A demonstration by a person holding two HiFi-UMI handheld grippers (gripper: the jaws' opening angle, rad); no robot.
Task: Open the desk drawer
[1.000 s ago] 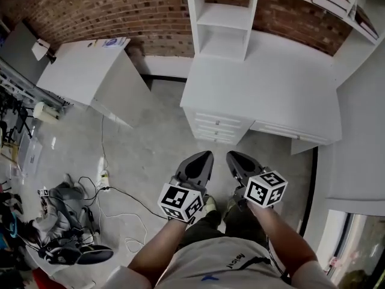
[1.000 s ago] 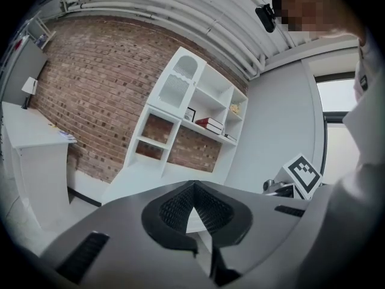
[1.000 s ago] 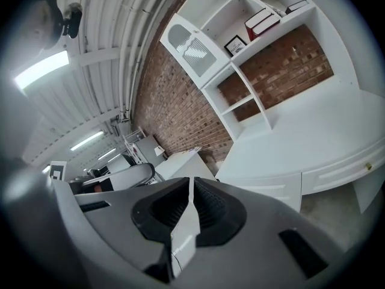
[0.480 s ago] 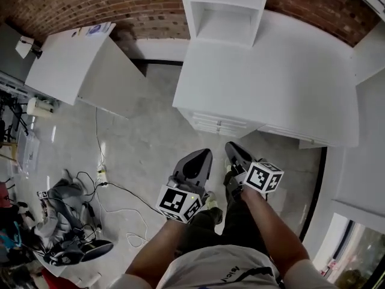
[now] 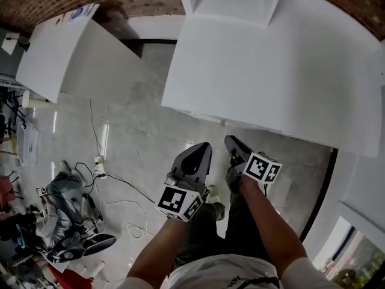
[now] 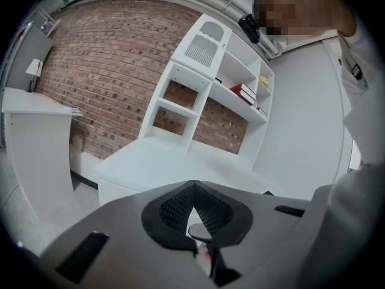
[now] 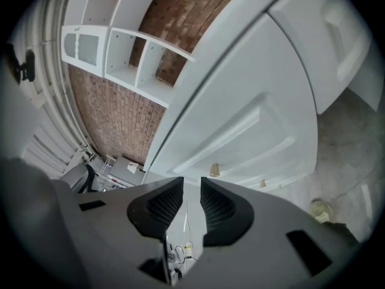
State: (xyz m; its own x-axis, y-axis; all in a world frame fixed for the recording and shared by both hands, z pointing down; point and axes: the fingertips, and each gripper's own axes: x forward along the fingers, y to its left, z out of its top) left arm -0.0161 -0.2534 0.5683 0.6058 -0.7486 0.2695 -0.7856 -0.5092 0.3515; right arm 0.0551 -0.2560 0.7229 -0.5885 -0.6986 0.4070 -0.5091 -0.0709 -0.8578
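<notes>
The white desk (image 5: pixel 271 71) fills the upper right of the head view, and its top hides the drawers there. In the right gripper view the drawer fronts (image 7: pixel 240 125) show tilted, with a small knob (image 7: pixel 213 170) just beyond the jaws. My right gripper (image 7: pixel 192 182) (image 5: pixel 230 139) has just been opening; its jaws stand apart with nothing between them, short of the knob. My left gripper (image 6: pixel 192 184) (image 5: pixel 203 146) is shut and empty, pointing at the desk's corner (image 6: pixel 114 173) from a distance.
A shelf unit (image 6: pixel 204 77) stands on the desk against a brick wall. A second white desk (image 5: pixel 66 53) is at the left. Cables and a power strip (image 5: pixel 99 161) and a heap of gear (image 5: pixel 66 221) lie on the floor. The person's shoe (image 5: pixel 212 192) shows below the grippers.
The head view has closed in on the desk, and the drawer fronts have slipped out of sight under its top. Both grippers went lower and forward. The right gripper's cube has rolled.
</notes>
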